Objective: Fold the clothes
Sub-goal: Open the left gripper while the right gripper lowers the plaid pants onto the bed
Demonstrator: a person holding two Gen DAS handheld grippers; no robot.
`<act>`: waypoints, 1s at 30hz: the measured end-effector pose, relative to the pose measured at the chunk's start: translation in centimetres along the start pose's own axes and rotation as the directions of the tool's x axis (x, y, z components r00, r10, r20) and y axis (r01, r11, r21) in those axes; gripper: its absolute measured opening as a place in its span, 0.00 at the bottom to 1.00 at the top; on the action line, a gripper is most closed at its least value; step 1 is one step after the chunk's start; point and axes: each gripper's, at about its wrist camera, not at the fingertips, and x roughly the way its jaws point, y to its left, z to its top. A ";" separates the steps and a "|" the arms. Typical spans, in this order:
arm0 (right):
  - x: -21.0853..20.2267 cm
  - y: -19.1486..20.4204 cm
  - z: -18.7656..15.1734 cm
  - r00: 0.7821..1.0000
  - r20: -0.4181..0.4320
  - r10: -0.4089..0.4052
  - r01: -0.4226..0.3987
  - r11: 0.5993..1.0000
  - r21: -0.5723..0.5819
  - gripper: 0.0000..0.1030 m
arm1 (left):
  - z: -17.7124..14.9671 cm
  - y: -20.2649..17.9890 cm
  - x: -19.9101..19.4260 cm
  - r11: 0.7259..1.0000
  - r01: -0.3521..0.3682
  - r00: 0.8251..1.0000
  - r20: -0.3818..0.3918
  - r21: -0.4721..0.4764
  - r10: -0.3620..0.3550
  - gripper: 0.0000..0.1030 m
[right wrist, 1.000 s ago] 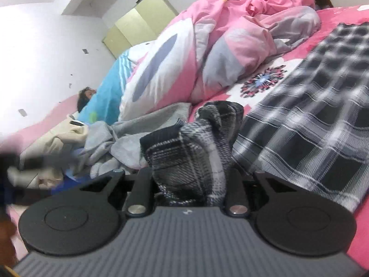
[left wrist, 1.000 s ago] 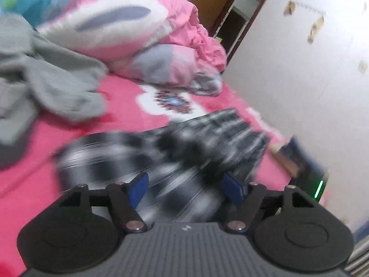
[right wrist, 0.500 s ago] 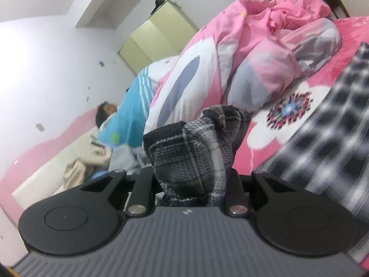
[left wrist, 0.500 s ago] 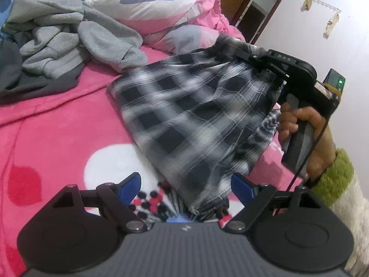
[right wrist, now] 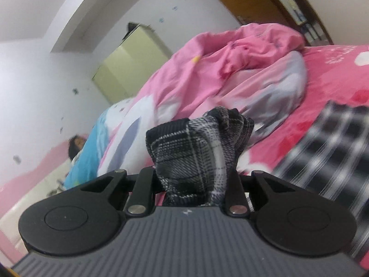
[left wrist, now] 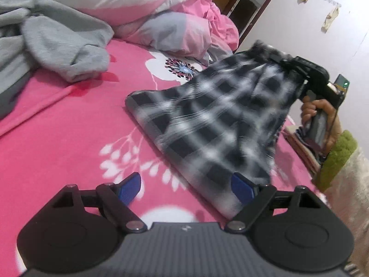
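Note:
A black-and-white plaid garment (left wrist: 219,120) lies partly spread on the pink flowered bed sheet (left wrist: 57,127), with its far edge lifted off the bed. My right gripper (left wrist: 306,71), held by a hand (left wrist: 320,113) in a green sleeve, is shut on that raised edge. In the right wrist view the bunched plaid cloth (right wrist: 198,152) fills my right gripper (right wrist: 193,180). My left gripper (left wrist: 185,188) hovers open just above the sheet. Its right blue pad (left wrist: 242,188) is at the garment's near hem, and nothing is between the pads.
A crumpled grey sweatshirt (left wrist: 64,46) lies at the left on the bed. A bunched pink duvet (left wrist: 161,11) sits behind the garment, with a doorway (left wrist: 249,7) beyond it. A person (right wrist: 77,144) lies at the head of the bed near a pale green cabinet (right wrist: 131,64).
My right gripper has carried the plaid edge up and sideways, pulling the garment taut. My left gripper has dropped lower, toward the near hem, with its jaws a little wider.

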 end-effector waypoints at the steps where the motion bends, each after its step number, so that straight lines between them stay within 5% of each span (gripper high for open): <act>1: 0.1 -1.0 0.7 1.000 0.001 -0.006 0.006 1.000 0.007 0.18 | 0.3 -0.2 0.8 1.000 -0.006 1.000 -0.004 0.004 0.006 0.84; 10: 0.7 -8.2 5.0 0.998 0.020 -0.051 0.050 0.997 0.050 0.18 | 2.7 -1.0 6.4 1.000 -0.007 0.999 -0.051 0.027 0.009 0.84; 18: 1.8 -11.9 6.2 0.997 0.013 -0.073 0.072 0.996 0.059 0.18 | 3.2 -1.1 7.6 0.999 -0.009 0.999 -0.044 0.046 0.011 0.84; 27: 2.6 -15.9 6.2 0.982 0.008 -0.187 0.186 0.981 0.045 0.19 | 3.2 -1.2 7.7 0.997 -0.007 0.999 -0.045 0.073 0.010 0.84; 30: 3.5 -16.1 6.1 0.956 -0.027 -0.292 0.292 0.956 -0.004 0.26 | 3.2 -1.2 7.7 0.997 -0.004 0.999 -0.043 0.077 0.008 0.84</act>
